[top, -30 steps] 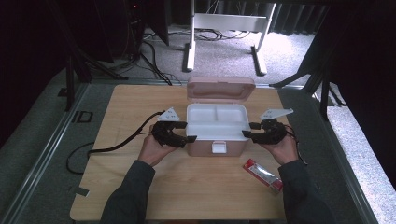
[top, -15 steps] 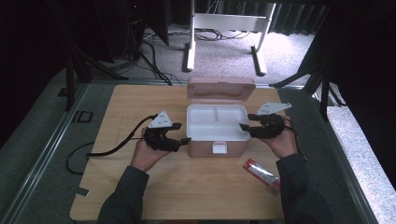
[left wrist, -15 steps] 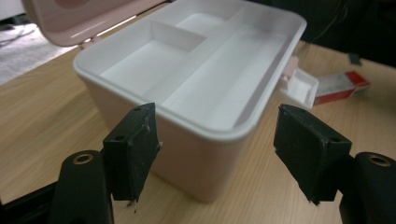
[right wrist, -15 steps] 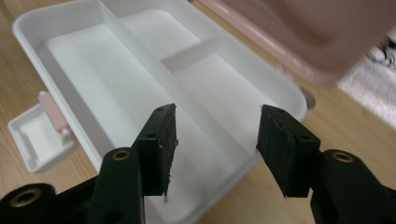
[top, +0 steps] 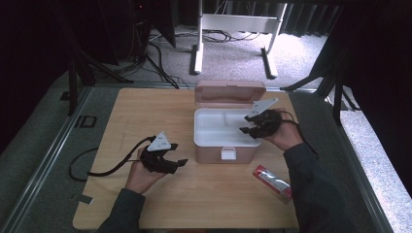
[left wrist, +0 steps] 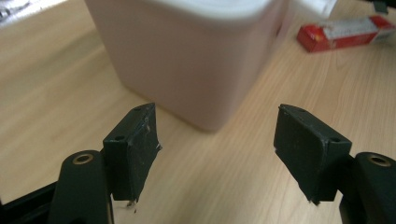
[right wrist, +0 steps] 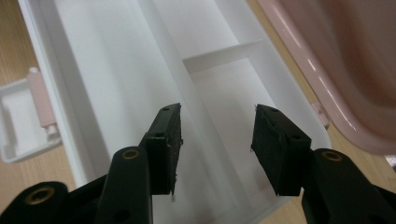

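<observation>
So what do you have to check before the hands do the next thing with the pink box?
1. Box lid open: ok. The pink box has its lid tipped back.
2. White tray inside bare: ok as far as seen; the white tray shows nothing in its compartments.
3. Right gripper ready: ok. It is above the tray, its jaws have just been closing a little, they stand apart and nothing is between them.
4. Left gripper ready: ok. Open, holding nothing, off the box's left front corner.
5. Red packet within reach: ok. It lies flat on the table, right of the box.
6. Front latch free: cannot tell.
</observation>
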{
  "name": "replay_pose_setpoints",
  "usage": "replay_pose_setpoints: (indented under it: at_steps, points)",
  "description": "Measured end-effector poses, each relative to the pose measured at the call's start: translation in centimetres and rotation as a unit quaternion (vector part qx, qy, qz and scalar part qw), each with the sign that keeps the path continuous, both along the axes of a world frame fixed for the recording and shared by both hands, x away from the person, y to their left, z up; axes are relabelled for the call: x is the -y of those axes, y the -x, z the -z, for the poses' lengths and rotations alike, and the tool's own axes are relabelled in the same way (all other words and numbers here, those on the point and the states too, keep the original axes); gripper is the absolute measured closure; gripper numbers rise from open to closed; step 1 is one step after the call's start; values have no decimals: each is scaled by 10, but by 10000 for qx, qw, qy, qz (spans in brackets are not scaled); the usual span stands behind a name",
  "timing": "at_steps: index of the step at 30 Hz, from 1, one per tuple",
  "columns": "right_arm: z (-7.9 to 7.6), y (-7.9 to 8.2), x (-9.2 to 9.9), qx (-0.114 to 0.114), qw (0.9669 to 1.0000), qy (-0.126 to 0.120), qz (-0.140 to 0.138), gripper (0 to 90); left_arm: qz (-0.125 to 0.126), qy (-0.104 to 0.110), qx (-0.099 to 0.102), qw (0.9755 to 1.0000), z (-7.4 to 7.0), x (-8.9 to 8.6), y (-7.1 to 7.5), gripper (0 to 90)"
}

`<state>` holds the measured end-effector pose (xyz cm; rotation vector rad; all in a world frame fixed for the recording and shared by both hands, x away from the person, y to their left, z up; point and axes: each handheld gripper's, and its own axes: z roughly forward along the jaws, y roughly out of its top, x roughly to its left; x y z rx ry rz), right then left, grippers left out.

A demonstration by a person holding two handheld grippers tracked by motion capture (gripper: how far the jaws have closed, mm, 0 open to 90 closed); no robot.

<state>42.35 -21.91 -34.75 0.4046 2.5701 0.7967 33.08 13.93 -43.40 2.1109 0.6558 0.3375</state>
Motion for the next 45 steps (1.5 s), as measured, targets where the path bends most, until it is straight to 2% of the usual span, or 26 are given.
replay_pose_setpoints:
  at_steps: [2,6,9,10,14,18,21,24,25,26,27,31,33,36,37,38,39,45]
  points:
    - [0,-4,-4,-33,9998,153,-84,527,-23,-69,-72,9999,7,-2,3,306]
    - [-3,-13,-14,-371,9972,556,-331,531,-28,-145,-129,9998,15,-5,8,307]
    - [-4,-15,-16,-414,9963,656,-364,543,-28,-145,-129,9998,15,-5,8,307]
    - [-6,-23,-21,-533,9923,964,-564,596,9,-162,-176,9997,20,-7,11,311]
    - [-9,-32,-26,-736,9869,1220,-755,637,33,-161,-174,9997,20,-7,12,310]
    - [-10,-34,-37,-821,9810,1495,-928,665,25,-131,-181,9997,20,-7,12,311]
    - [-8,-34,-48,-891,9750,1772,-999,712,47,-149,-198,9997,21,-6,12,311]
    - [-6,-35,-61,-907,9676,2083,-1098,758,75,-202,-217,9995,23,-5,12,311]
    - [-6,-35,-61,-907,9676,2083,-1098,758,75,-202,-217,9995,23,-5,12,311]
    - [-6,-36,-63,-922,9662,2136,-1108,772,82,-224,-219,9995,24,-4,12,311]
    - [-5,-37,-69,-955,9634,2245,-1111,786,86,-233,-220,9994,24,-4,12,311]
    - [-6,-41,-77,-1020,9591,2388,-1128,809,92,-247,-229,9994,24,-4,12,311]
    - [-5,-43,-81,-1085,9552,2516,-1120,815,91,-244,-227,9994,24,-4,12,311]
    - [-4,-46,-86,-1210,9515,2589,-1141,823,103,-241,-234,9994,25,-4,12,312]
    - [-4,-46,-86,-1210,9515,2589,-1141,823,103,-241,-234,9994,25,-4,12,312]
    - [-3,-47,-87,-1269,9497,2624,-1144,827,108,-249,-236,9994,25,-4,13,312]
    - [0,-50,-91,-1342,9461,2705,-1173,829,118,-252,-241,9993,25,-4,13,312]
    - [6,-50,-99,-1383,9387,2903,-1242,850,135,-269,-234,9993,25,-4,13,313]
